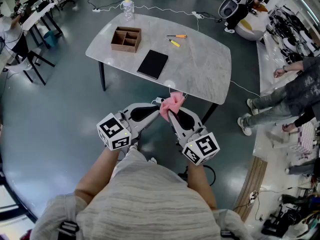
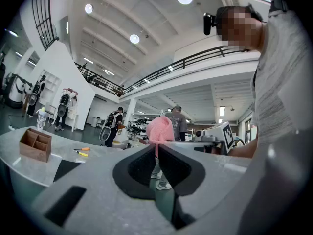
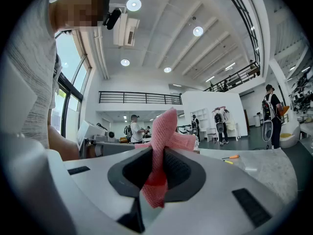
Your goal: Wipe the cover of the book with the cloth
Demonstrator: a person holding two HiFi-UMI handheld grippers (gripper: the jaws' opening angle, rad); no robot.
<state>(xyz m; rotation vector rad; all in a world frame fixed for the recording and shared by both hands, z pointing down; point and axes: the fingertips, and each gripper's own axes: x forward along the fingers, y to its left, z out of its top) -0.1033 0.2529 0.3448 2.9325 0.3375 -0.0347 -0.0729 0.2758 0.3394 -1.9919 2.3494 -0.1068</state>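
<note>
A black book [image 1: 153,63] lies closed near the middle of the grey table [image 1: 205,69]; the left gripper view shows the book [image 2: 67,168] as a dark patch at lower left. Both grippers are held up in front of the table's near edge, tips together. Between them is a pink cloth [image 1: 172,103]. My left gripper [image 1: 159,106] is shut on a corner of the cloth [image 2: 159,129], which bunches above the jaws. My right gripper [image 1: 170,114] is shut on the cloth [image 3: 164,131] too, with a flap hanging down inside the jaws.
A wooden divided box [image 1: 126,39] stands at the table's far left, with a bottle [image 1: 128,8] behind it. Two small screwdrivers [image 1: 176,39] lie at the far side. A person [image 1: 287,96] stands to the right of the table, by a white bench.
</note>
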